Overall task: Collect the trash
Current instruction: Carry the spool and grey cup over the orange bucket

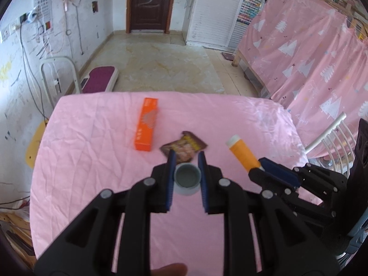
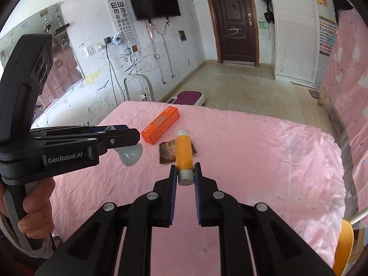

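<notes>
My left gripper [image 1: 186, 161] is shut on a small grey cup [image 1: 186, 179], held above the pink-covered table [image 1: 92, 151]; the cup also shows in the right wrist view [image 2: 131, 155]. My right gripper [image 2: 185, 171] is shut on the grey end of an orange tube [image 2: 183, 153] with a white cap, also seen in the left wrist view [image 1: 243, 153]. A brown snack wrapper [image 1: 184, 146] lies flat just beyond the left fingertips and under the tube in the right wrist view [image 2: 166, 153]. An orange box [image 1: 147, 124] lies further back [image 2: 161, 124].
A white chair [image 1: 331, 142] stands at the table's right edge. A white metal frame [image 1: 58, 76] and a purple step [image 1: 101, 79] stand beyond the far edge. A pink curtain [image 1: 310, 53] hangs on the right.
</notes>
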